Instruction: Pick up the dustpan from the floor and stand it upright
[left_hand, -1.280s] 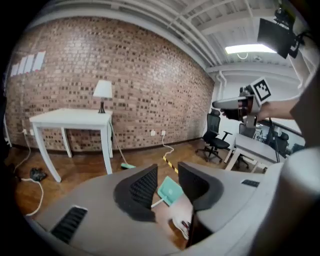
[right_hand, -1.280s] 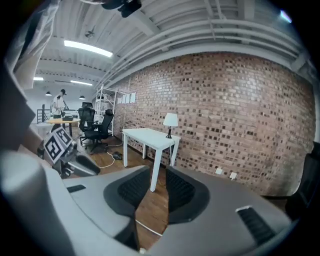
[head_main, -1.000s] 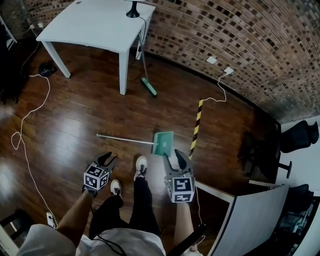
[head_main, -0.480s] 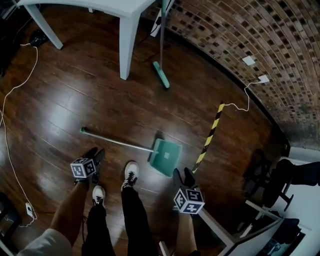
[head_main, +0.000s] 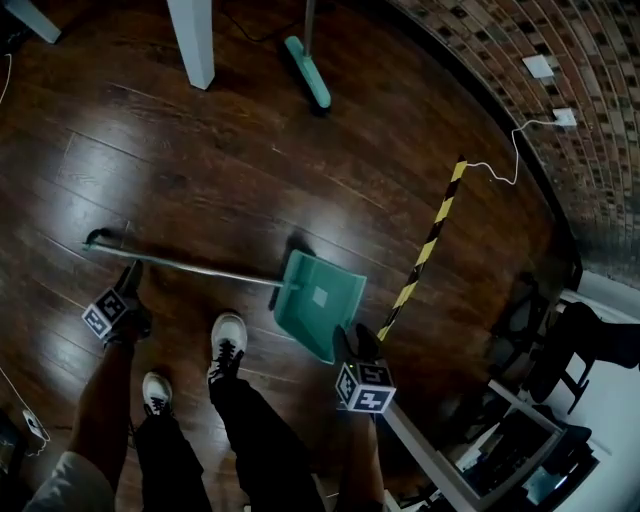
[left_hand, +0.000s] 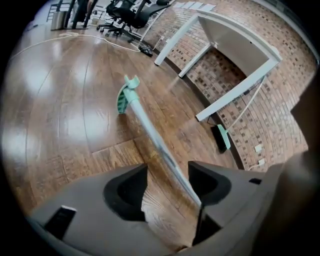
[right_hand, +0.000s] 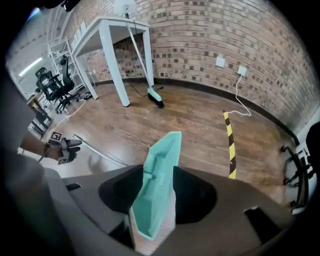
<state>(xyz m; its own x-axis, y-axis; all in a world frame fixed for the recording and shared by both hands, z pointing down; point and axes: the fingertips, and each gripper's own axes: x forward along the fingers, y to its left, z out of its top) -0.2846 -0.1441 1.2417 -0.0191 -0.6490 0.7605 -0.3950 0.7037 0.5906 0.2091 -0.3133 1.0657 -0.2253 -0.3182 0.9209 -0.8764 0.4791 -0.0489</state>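
The teal dustpan (head_main: 320, 305) lies flat on the wooden floor, its long metal handle (head_main: 180, 263) running left to a grip end (head_main: 95, 240). My left gripper (head_main: 130, 275) is low beside that end. In the left gripper view its jaws (left_hand: 167, 172) are opening, and the handle (left_hand: 160, 145) passes between them, close to the right one and not pinched. My right gripper (head_main: 355, 342) hangs over the pan's near edge. The right gripper view shows its jaws (right_hand: 157, 170) spread wide, the teal pan (right_hand: 157, 190) framed between them with no grip on it.
A teal broom (head_main: 305, 65) leans by a white table leg (head_main: 195, 40) at the back. A yellow-black tape strip (head_main: 430, 240) runs right of the pan. The person's shoes (head_main: 228, 340) stand between the grippers. Brick wall with sockets (head_main: 540, 65), office chairs (head_main: 590, 350) and a white board (head_main: 440, 470) lie right.
Both grippers have dropped toward the floor and the view has sunk with them. The left one has rolled and gone to the handle's end. The right one has come down over the pan.
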